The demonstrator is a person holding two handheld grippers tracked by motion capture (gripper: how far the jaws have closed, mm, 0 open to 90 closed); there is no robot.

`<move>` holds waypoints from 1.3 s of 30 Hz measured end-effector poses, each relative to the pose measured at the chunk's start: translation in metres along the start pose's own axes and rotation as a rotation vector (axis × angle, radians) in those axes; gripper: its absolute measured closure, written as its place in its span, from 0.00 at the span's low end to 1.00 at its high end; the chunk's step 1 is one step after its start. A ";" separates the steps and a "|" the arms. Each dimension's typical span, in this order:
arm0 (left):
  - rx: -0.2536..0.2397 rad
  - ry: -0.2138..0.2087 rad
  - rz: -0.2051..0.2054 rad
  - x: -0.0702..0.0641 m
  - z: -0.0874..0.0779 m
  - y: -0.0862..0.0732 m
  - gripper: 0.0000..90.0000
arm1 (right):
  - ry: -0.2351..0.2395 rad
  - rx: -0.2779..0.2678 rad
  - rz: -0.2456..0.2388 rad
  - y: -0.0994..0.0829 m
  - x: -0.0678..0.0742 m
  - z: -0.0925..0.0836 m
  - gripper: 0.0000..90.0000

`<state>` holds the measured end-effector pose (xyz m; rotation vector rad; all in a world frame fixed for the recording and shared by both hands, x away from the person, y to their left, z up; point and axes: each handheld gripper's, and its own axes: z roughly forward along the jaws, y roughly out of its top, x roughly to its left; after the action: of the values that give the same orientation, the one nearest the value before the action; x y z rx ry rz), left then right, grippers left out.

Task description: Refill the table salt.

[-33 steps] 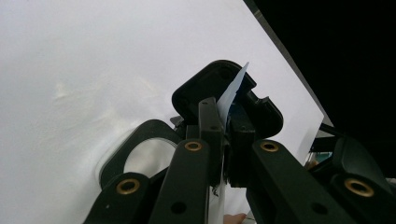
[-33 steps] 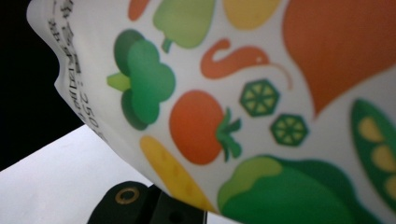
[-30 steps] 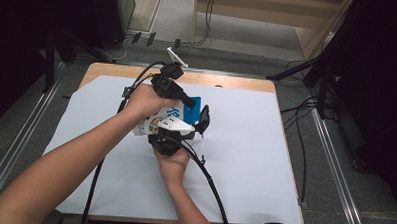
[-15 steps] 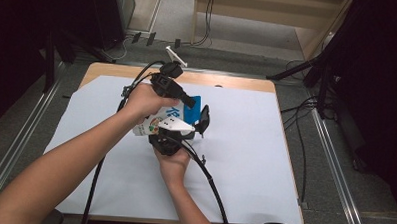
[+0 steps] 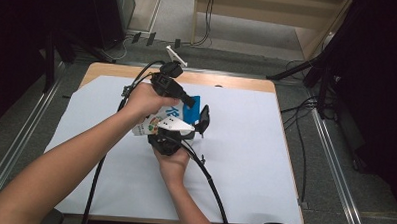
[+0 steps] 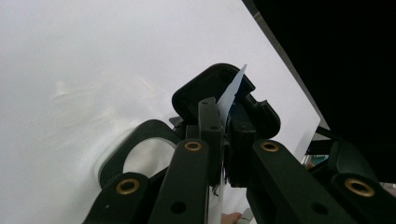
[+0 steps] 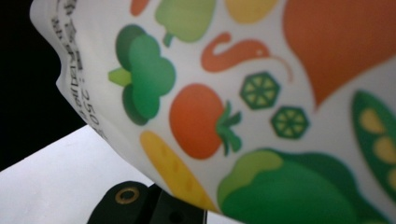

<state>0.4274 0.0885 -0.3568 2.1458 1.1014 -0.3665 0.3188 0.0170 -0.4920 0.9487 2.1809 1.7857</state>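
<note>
Compared with the earlier high-view frames, nothing had shifted: both hands, both grippers and the packet occupied the same places over the middle of the table, and the cables ran along the same curves.

The left gripper (image 5: 189, 101) was held near the far centre of the table (image 5: 284, 170), its black jaws pointing right and slightly toward the person. In the left gripper view its jaws stood closed to a narrow slit on the thin upper edge of the packet (image 6: 232, 95), a pale, flat sliver of film rising between them. The right gripper (image 5: 202, 121) sat just in front, gripped from below by the right hand (image 5: 172, 161). Its jaws were closed; the frames did not settle whether they pinched the packet.

The packet (image 5: 168, 122) was a soft plastic pouch, white and glossy, held up off the table between the two grippers. In the high view it showed a blue top panel (image 5: 192, 104) with white lettering. In the right gripper view the pouch wall (image 7: 261, 107) bulged in a smooth curve and bore printed vegetables: a green broccoli, a red tomato, an orange carrot, a green pepper and sliced okra, with a line of small black print along its edge.

The table was covered with a matte white sheet (image 5: 245, 143), faintly wrinkled in the left gripper view. A light wooden edge (image 5: 227, 82) showed along the far side. Black cables (image 5: 209, 177) trailed from both grippers toward the near edge.
</note>
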 end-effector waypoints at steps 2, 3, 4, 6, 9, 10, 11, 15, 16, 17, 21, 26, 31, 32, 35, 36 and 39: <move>-0.002 0.003 0.001 0.000 0.000 0.000 0.99 | 0.002 -0.002 0.000 0.000 0.000 0.001 1.00; -0.002 0.003 -0.001 0.000 0.000 0.000 0.99 | 0.004 -0.003 -0.001 0.000 0.000 0.001 1.00; -0.003 0.003 -0.002 0.000 0.000 0.000 0.99 | 0.006 -0.003 0.000 0.000 0.000 0.001 1.00; -0.007 0.004 -0.003 -0.001 0.001 0.000 0.99 | 0.007 -0.003 0.001 0.000 0.000 0.001 1.00; -0.007 0.013 -0.011 -0.001 0.002 0.000 0.99 | 0.011 -0.003 0.000 0.000 0.000 0.000 1.00; -0.009 0.012 -0.015 -0.001 0.001 0.000 0.99 | 0.009 -0.002 -0.005 0.001 0.001 0.000 1.00; -0.014 0.008 -0.016 0.000 0.000 0.001 0.99 | 0.008 0.000 -0.008 0.001 0.001 -0.001 1.00; -0.024 0.004 -0.029 -0.001 -0.002 0.001 0.99 | 0.013 -0.002 -0.011 0.001 0.000 0.000 1.00; -0.015 0.001 -0.025 0.000 -0.002 0.001 0.99 | 0.016 0.003 -0.005 0.001 0.000 0.000 1.00; -0.015 0.000 -0.025 0.000 -0.002 0.001 0.99 | 0.014 0.005 -0.007 0.001 0.000 0.001 1.00; -0.026 0.002 -0.021 -0.001 -0.002 0.001 1.00 | 0.008 0.011 -0.009 0.001 -0.001 0.001 1.00; -0.026 0.000 -0.023 -0.001 -0.001 0.002 1.00 | 0.010 0.015 -0.014 0.002 -0.002 0.000 1.00; -0.020 0.005 -0.030 0.001 0.000 0.002 0.99 | 0.017 0.021 -0.021 0.003 -0.001 0.000 1.00; -0.022 0.000 -0.036 0.001 0.000 0.002 0.99 | 0.019 0.023 -0.021 0.003 0.000 0.000 1.00; -0.020 -0.006 -0.034 0.002 0.000 0.003 0.99 | 0.016 0.021 -0.025 0.004 0.000 -0.001 1.00; -0.022 -0.004 -0.033 0.002 0.000 0.003 0.99 | 0.013 0.023 -0.028 0.004 0.000 -0.001 1.00; -0.018 -0.001 -0.035 0.002 0.001 0.003 0.99 | 0.013 0.026 -0.023 0.004 -0.001 -0.001 1.00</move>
<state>0.4312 0.0874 -0.3573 2.1126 1.1384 -0.3719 0.3204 0.0166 -0.4884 0.9162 2.2187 1.7632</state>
